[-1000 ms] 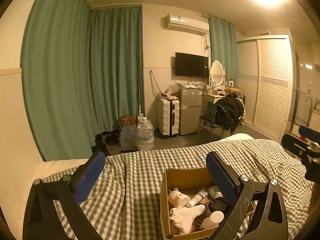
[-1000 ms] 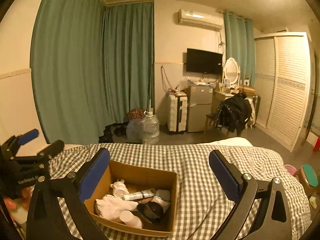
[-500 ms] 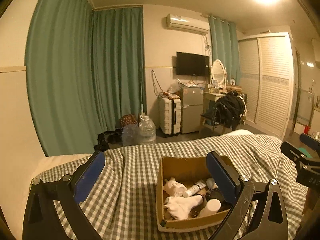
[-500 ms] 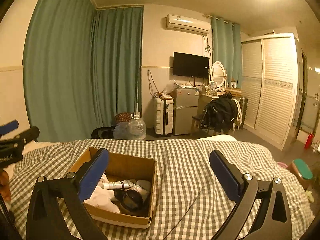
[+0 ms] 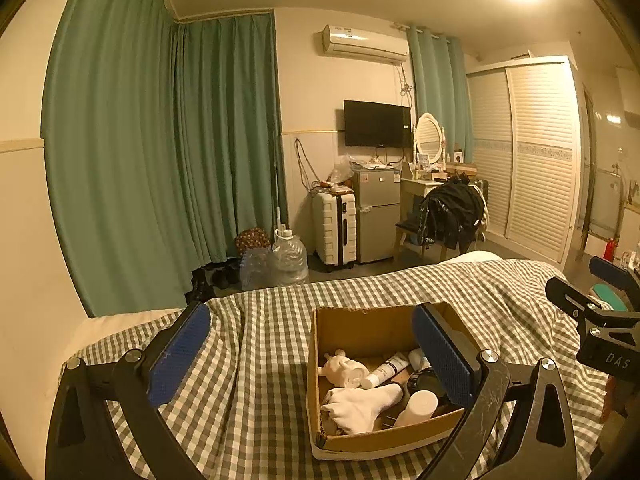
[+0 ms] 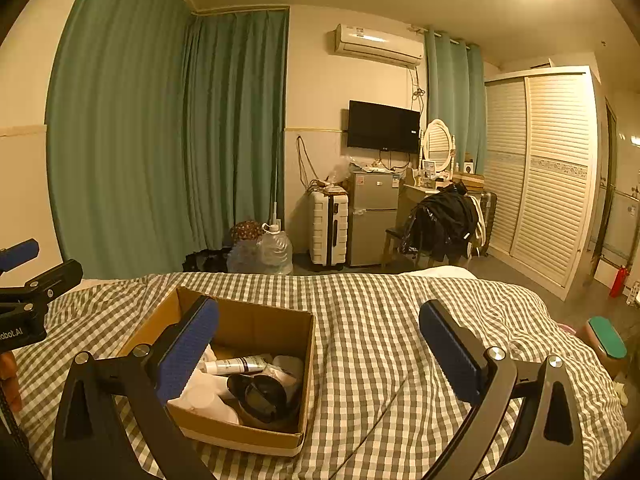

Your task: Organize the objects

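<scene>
1. Both grippers, left (image 5: 310,354) and right (image 6: 320,350), spread wide, gripping nothing, above the cardboard box (image 5: 362,322).
2. Box on checked bedspread (image 6: 372,304); inside: white glove (image 5: 360,404), tube (image 6: 236,365), black lidded cup (image 6: 260,396), white bottle (image 5: 416,404).
3. Figurine (image 5: 344,370) visible only from left wrist.

Home bedroom: checked bed (image 6: 380,320), wardrobe (image 6: 552,168), wall TV (image 6: 383,127), AC unit (image 6: 378,46).
</scene>
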